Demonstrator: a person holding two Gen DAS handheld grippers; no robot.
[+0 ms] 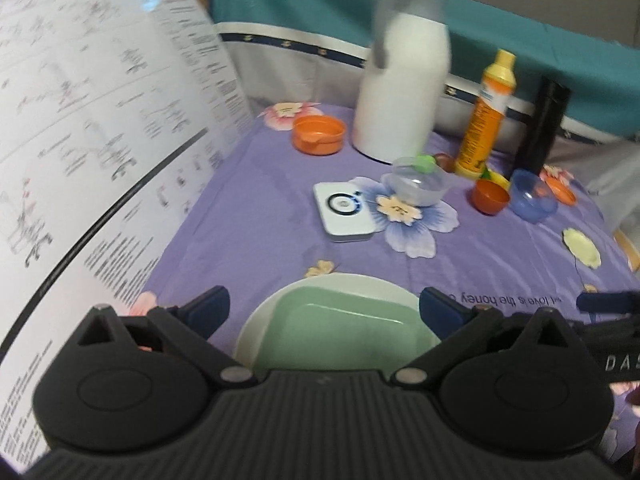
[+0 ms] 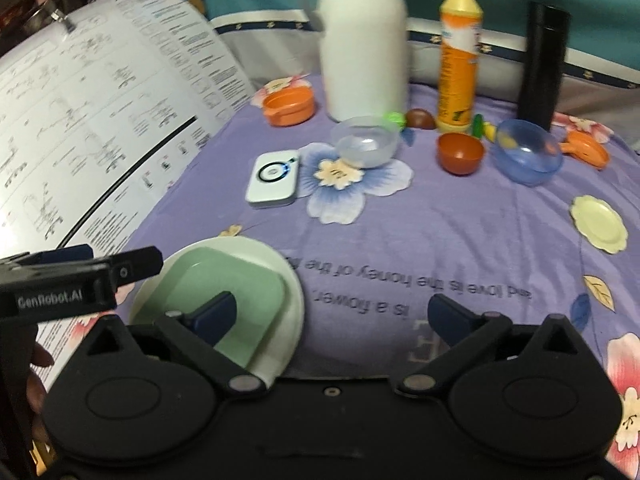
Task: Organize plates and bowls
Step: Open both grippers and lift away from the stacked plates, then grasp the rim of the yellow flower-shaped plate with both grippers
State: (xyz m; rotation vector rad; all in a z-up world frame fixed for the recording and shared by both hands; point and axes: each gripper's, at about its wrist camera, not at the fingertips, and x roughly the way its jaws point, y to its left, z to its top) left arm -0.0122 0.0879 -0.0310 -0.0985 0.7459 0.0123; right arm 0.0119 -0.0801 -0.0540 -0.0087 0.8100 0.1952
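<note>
A pale green square plate (image 1: 340,328) lies stacked on a white round plate (image 1: 256,320) on the purple flowered cloth, close in front of me. My left gripper (image 1: 326,308) hovers just above the stack, open wide, its pads touching nothing. In the right wrist view the same green plate (image 2: 224,276) and white plate (image 2: 290,284) sit at lower left. My right gripper (image 2: 332,314) is open and empty, its left finger over the green plate. Farther back are a clear bowl (image 2: 366,146), a small brown-orange bowl (image 2: 460,152) and a blue bowl (image 2: 526,152).
A cream scalloped plate (image 2: 598,222) lies at the right. An orange dish (image 2: 288,106), an orange pan (image 2: 586,148), a white bottle (image 2: 364,40), a yellow bottle (image 2: 458,60) and a black flask (image 2: 540,64) line the back. A white device (image 2: 274,178) sits mid-cloth. A printed poster (image 2: 100,100) curves up on the left.
</note>
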